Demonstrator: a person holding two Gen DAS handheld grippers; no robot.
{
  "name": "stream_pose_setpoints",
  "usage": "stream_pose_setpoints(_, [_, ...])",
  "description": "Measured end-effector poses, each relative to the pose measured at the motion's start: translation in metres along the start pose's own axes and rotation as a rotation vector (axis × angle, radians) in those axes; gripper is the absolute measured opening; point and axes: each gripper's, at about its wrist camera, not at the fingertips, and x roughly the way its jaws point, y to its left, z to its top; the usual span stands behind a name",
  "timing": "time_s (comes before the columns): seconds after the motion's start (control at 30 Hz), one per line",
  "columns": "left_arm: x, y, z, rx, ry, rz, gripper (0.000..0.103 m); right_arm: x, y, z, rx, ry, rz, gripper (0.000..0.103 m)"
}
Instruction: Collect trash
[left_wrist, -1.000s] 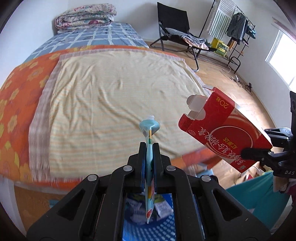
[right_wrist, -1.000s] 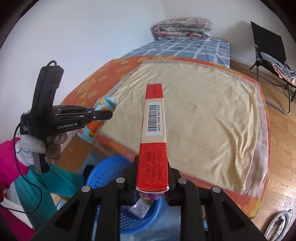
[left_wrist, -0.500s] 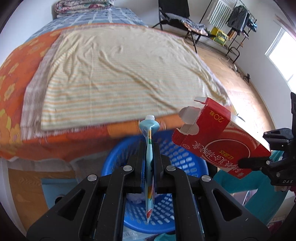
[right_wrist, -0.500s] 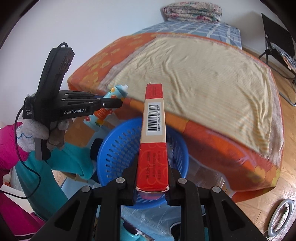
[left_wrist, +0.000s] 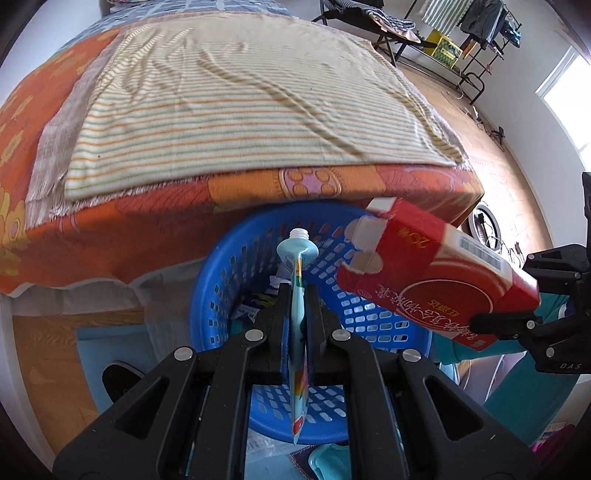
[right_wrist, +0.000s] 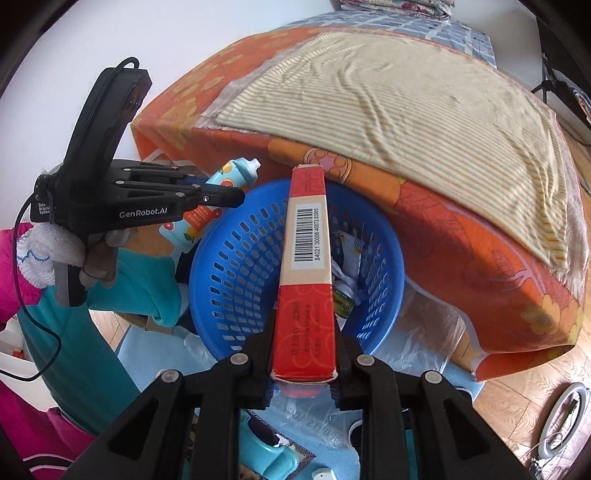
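Both grippers hung over the blue basket (right_wrist: 236, 258) on the floor at the foot of the bed (left_wrist: 236, 96), each carrying one piece of trash, apparently so that both could be dropped in together.

The left gripper (left_wrist: 298, 295) was clamped flat on a squeezed tube (left_wrist: 297, 258). In the left view the tube ran straight through the jaws from 6 to 12 o'clock, its uncapped neck standing past the fingertips and its crimped tail hanging back between the arms. The basket's mouth lay directly behind it.

The right gripper (right_wrist: 303, 325) held a red box (right_wrist: 304, 266) by its narrow sides near one end. The jaws had just eased apart a little, yet the pads were against the card and the box had not slipped. In the right view it stretched toward 12 o'clock, barcode up, its far end over the basket's far rim. Wrappers lay in the basket at about 2 o'clock of the jaws. Releasing looked like the next step.
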Motion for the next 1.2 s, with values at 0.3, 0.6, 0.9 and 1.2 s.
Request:
stream_pose_setpoints(0.3, [0.008, 0.001, -0.002, -0.009, 0.03, 0.006, 0.035, 0.002, 0.001, 0.002, 0.001, -0.014, -0.011, 0.029])
stream_pose_setpoints(0.6, [0.005, 0.003, 0.001, -0.033, 0.005, 0.021, 0.056, -0.001, -0.001, 0.003, 0.017, -0.056, -0.032, 0.07])
stream_pose_setpoints(0.9, [0.007, 0.004, 0.004, -0.058, 0.005, 0.035, 0.066, -0.009, -0.002, 0.007, 0.021, -0.096, -0.077, 0.087])
stream_pose_setpoints(1.2, [0.006, 0.004, 0.014, -0.078, 0.005, 0.048, 0.066, -0.01, -0.01, 0.011, 0.052, -0.113, -0.119, 0.091])
